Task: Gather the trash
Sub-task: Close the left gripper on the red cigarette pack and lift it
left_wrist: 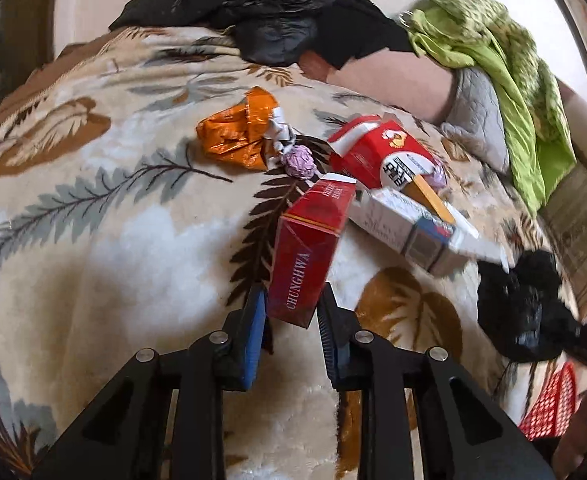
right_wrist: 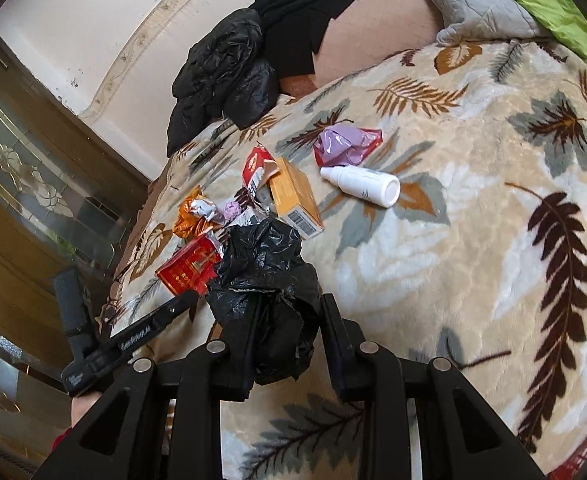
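Note:
My left gripper (left_wrist: 293, 308) is shut on the lower end of a red Chunghwa cigarette pack (left_wrist: 309, 248), held just above the leaf-patterned blanket (left_wrist: 93, 240). Beyond it lie an orange foil wrapper (left_wrist: 233, 136), a small purple crumpled ball (left_wrist: 299, 162), a red-and-white pack (left_wrist: 381, 152) and a white carton (left_wrist: 413, 228). My right gripper (right_wrist: 289, 312) is shut on a crumpled black plastic bag (right_wrist: 269, 280). In the right wrist view the left gripper (right_wrist: 191, 298) holds the red pack (right_wrist: 189, 270) just left of the bag. A white bottle (right_wrist: 361, 184), a purple wrapper (right_wrist: 345, 144) and a yellow box (right_wrist: 297, 196) lie farther back.
A black jacket (left_wrist: 261, 8) lies at the far end of the bed. A green cloth (left_wrist: 493, 60) covers a grey pillow (left_wrist: 477, 120) at the right. A red mesh basket (left_wrist: 553, 404) shows at the lower right. The bed's edge drops off beside a glass-panelled door (right_wrist: 33, 200).

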`<state>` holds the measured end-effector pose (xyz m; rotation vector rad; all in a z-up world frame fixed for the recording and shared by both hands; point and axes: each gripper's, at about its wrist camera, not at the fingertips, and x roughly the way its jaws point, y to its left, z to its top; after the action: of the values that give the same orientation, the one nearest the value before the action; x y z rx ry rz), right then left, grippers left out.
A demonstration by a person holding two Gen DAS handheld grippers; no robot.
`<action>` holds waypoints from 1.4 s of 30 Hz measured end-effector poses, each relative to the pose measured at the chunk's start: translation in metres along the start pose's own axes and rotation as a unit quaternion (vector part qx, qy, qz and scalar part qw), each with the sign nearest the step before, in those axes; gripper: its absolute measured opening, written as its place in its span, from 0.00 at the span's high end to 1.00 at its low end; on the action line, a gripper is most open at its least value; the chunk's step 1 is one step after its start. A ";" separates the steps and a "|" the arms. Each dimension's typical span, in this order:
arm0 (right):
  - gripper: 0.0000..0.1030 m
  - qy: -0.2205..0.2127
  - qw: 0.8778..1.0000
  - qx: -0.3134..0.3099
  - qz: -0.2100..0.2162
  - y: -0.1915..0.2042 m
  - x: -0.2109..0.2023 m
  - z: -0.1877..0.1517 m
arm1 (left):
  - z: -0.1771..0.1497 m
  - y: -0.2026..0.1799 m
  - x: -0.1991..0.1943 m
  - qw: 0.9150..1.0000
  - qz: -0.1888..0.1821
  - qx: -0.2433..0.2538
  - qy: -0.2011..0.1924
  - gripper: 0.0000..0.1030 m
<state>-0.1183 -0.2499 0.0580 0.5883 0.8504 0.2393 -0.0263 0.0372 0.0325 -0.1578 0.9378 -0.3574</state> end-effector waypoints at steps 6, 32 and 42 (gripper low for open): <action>0.70 -0.003 1.000 -0.011 -0.008 0.003 -0.001 0.000 | 0.009 -0.001 0.008 1.000 0.019 -0.012 -0.014 0.43; 0.70 -0.010 1.000 0.002 -0.001 0.003 -0.004 0.002 | 0.007 0.010 -0.035 0.998 -0.064 -0.022 -0.017 0.49; 0.70 -0.007 1.000 0.001 -0.008 -0.001 -0.001 0.004 | 0.027 0.001 0.006 0.999 0.032 0.026 -0.023 0.23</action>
<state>-0.1165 -0.2524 0.0604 0.5837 0.8408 0.2203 -0.0010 0.0356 0.0433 -0.0865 0.8859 -0.3174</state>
